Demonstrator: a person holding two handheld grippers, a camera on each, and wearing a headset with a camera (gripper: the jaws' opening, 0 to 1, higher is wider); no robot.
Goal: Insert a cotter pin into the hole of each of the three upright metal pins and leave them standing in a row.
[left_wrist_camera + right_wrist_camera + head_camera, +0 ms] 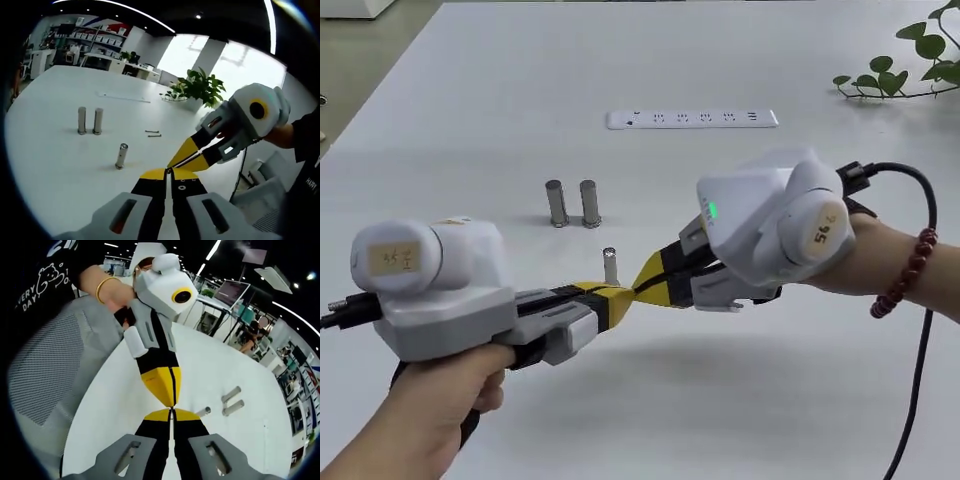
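Three upright grey metal pins stand on the white table: two side by side (pixel 556 203) (pixel 590 203) and a third (pixel 610 265) nearer to me, just behind the gripper tips. Two cotter pins (pixel 153 133) lie flat beyond them. My left gripper (pixel 623 296) points right and my right gripper (pixel 640 288) points left. Their yellow tips meet above the table in front of the third pin (pixel 121 155). Both sets of jaws are closed. A thin sliver seems to sit where the tips touch; I cannot tell which gripper holds it.
A white power strip (pixel 692 119) lies at the back of the table. A leafy plant (pixel 910 65) trails in at the far right corner. The right gripper's black cable (pixel 920 330) hangs down at the right.
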